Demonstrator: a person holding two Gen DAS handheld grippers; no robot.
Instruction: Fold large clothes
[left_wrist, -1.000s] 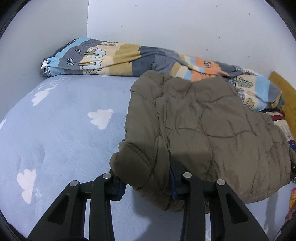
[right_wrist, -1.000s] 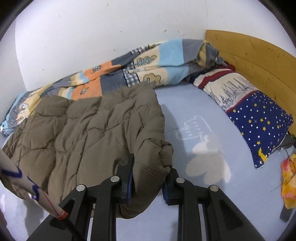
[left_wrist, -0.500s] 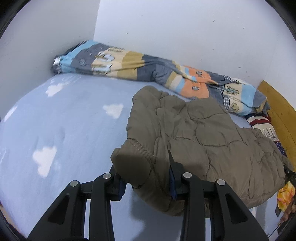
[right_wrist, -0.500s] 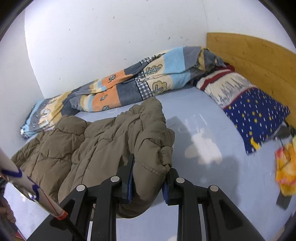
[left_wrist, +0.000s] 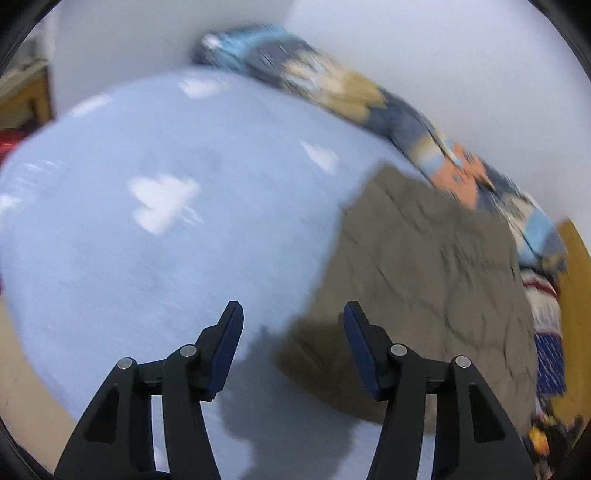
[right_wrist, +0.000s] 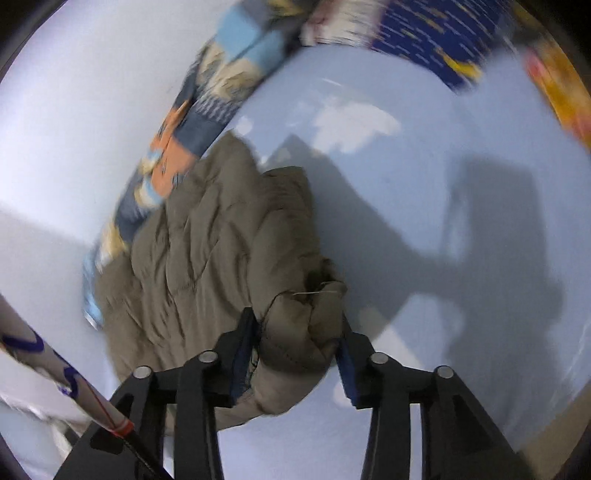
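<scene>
Left tool (left_wrist: 291, 325) is spread wide with nothing between its pads, while my right tool (right_wrist: 297, 341) has a bunched corner of the brown puffer jacket (right_wrist: 221, 236) between its pads. Jacket's lying doubled on the bed (left_wrist: 155, 266), so I'd guess one fold's done, more left. Striped quilt (left_wrist: 351, 92) sits along the wall.

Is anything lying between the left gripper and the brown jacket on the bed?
Nothing visible does. The left gripper is open over bare blue sheet, with the brown jacket just past its right finger; the view is blurred.
</scene>
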